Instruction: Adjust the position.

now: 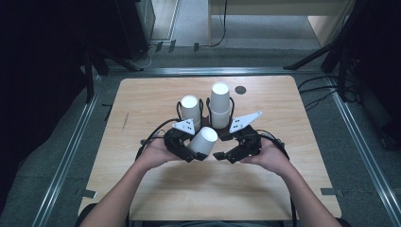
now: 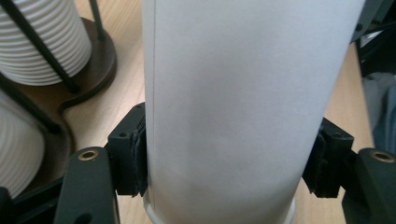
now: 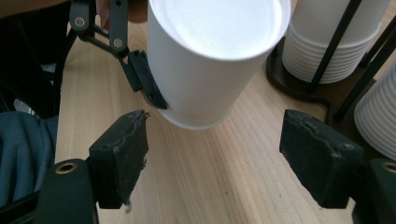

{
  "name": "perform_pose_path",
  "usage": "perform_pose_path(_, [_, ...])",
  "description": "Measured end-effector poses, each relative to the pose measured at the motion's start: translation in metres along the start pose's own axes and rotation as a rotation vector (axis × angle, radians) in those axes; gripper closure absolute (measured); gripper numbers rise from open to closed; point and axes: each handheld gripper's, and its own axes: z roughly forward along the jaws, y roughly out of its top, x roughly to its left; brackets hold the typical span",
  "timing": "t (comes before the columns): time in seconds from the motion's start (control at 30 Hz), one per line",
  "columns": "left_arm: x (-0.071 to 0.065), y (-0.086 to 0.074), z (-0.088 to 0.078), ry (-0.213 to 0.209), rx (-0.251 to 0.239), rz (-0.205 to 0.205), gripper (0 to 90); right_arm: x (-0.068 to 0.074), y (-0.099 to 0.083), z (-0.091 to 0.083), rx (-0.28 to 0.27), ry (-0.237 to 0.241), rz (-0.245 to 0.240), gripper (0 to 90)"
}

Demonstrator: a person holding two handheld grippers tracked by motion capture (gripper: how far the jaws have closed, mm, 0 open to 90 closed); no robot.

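The left gripper (image 2: 229, 172) pinches a white paper cup (image 1: 203, 141) by its sides, holding it upside down just above the bench (image 1: 283, 179), near 2 cup stacks (image 1: 220, 106) in a holder. The right gripper (image 3: 215, 154) stands spread beside it, holding nothing.

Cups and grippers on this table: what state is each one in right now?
Paper cup: upside down, clamped in the left gripper.
Left gripper: shut on the cup.
Right gripper: open, holding nothing.
Left cup stack: upright in the holder.
Right cup stack: upright, taller.
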Motion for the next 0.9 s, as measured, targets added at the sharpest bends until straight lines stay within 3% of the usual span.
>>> perform_pose_path(0.07, [0.001,0.001,-0.002,0.007,0.037,0.014,30.2,-0.001,-0.003,0.003,0.018,0.008,-0.014,23.7])
perform_pose_path(0.23, [0.003,0.002,-0.004,0.012,0.055,0.023,30.2,-0.001,-0.005,0.006,0.039,0.017,-0.016,23.7])
perform_pose_path(0.5, [0.003,0.006,-0.005,0.020,0.125,0.054,30.0,-0.004,-0.009,0.008,0.065,0.007,-0.038,23.7])
perform_pose_path(0.73, [0.006,0.011,-0.002,-0.001,0.214,0.102,30.0,-0.008,-0.011,0.004,0.061,0.009,-0.037,24.1])
perform_pose_path(0.9, [0.006,0.017,0.010,-0.028,0.241,0.114,29.5,-0.009,-0.011,0.004,0.046,0.004,-0.038,24.1])
